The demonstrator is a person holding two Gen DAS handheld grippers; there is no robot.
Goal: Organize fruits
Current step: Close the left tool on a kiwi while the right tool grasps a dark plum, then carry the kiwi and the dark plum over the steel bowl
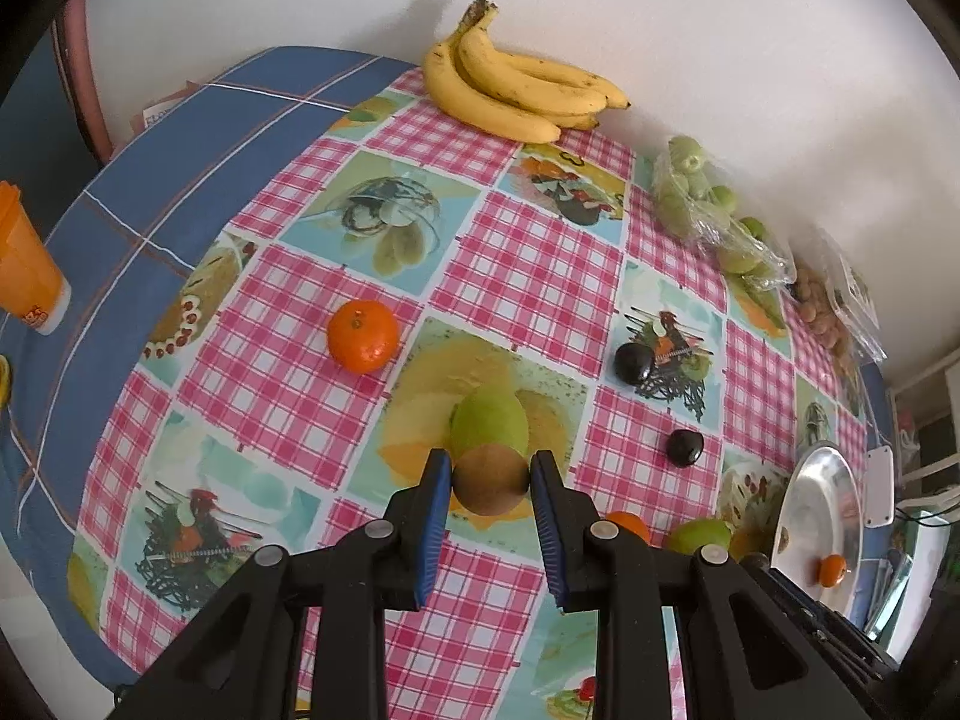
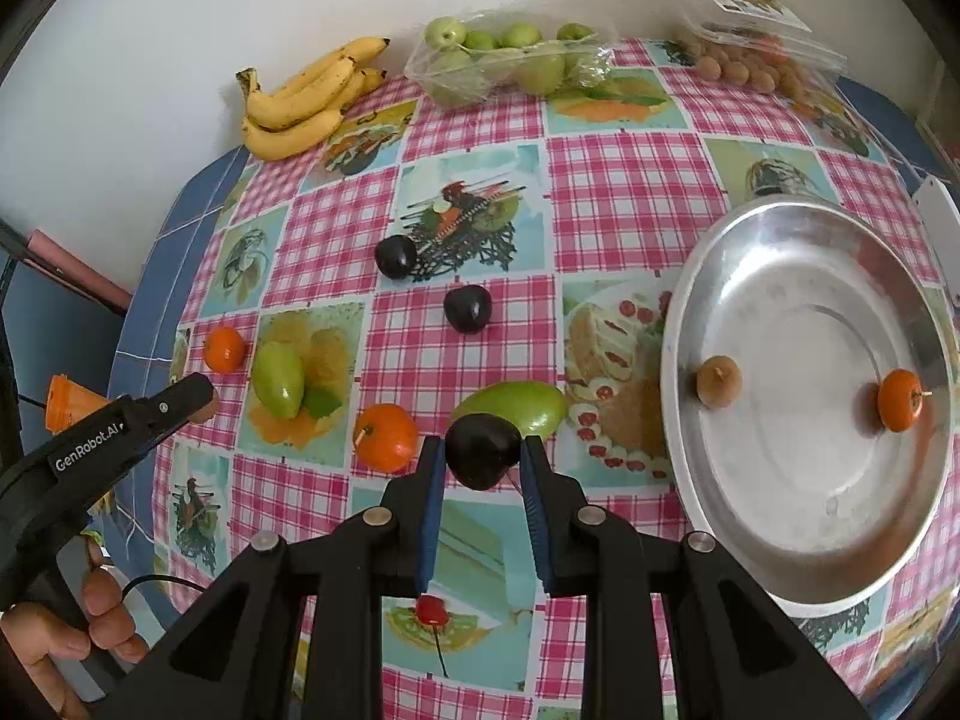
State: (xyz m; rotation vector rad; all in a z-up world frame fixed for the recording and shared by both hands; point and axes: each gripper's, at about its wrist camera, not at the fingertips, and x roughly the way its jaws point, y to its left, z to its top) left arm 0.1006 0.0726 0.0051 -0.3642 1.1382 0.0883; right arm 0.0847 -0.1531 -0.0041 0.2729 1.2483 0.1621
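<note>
Checked pink cloth with printed fruit panels covers the round worktop [image 2: 624,180], set against a white wall. Left hand-held gripper [image 1: 490,474] is clamped on a brown kiwi [image 1: 489,482], just in front of a green mango [image 1: 489,423]; its side reads "GenRobot.AI" in the right wrist view. Right hand-held gripper [image 2: 483,457] is clamped on a dark plum [image 2: 482,457], beside a tangerine [image 2: 385,437] and a second green mango [image 2: 516,405]. To the right, the steel bowl [image 2: 798,576] holds 2 small fruits. Bananas [image 2: 303,102] and bagged green fruit [image 2: 510,63] lie at the far edge; the bag label is unreadable.
</note>
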